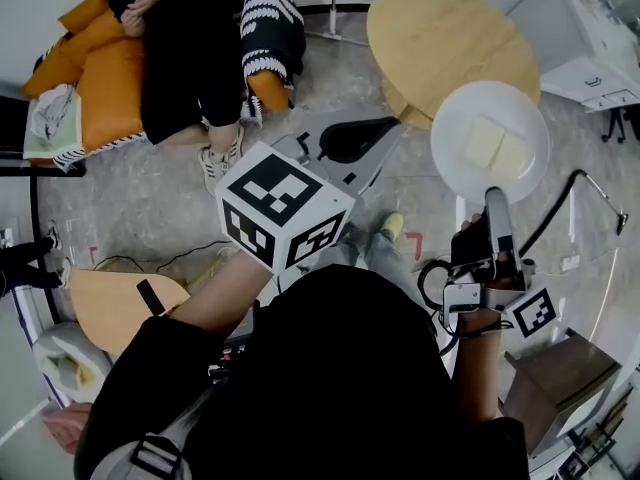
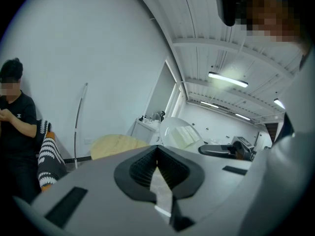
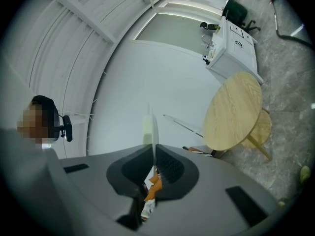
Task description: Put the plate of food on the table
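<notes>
Room, head view: grey speckled floor, a seated person [image 1: 185, 48] on an orange sofa [image 1: 100, 78] at far left, and the round wooden table [image 1: 450, 33] ahead of me on the right.
Plate, head view: the white plate [image 1: 490, 140] with pale squares of food [image 1: 495, 146] is up in the air. It overlaps the table's near edge in the picture and is not set down.
Right gripper, head view: my right gripper [image 1: 494, 198] pinches the plate at the rim nearest me, so all the weight hangs out beyond the jaws.
Left gripper, head view: my left gripper [image 1: 283, 208] is raised in front of my chest, well apart from the plate. Only its marker cube shows.
Left gripper view, jaws: shut together with nothing between them. The plate and table show beyond, the plate to the table's right.
Right gripper view, jaws: closed on the plate's thin rim, seen edge-on as a pale line rising from between them. The table lies off to the right with a smaller stool [image 3: 259, 129] tucked beneath it.
Risk, tilt: I judge that a hold at one point on the rim lets the plate sag or twist in the jaws, and the food could slide off.
Risk, landing: if I come in low, the far rim could knock the table edge and lever the plate out of my grip. Set too near the edge, it could overhang.
Risk, help: my left gripper is too far off to steady anything.
</notes>
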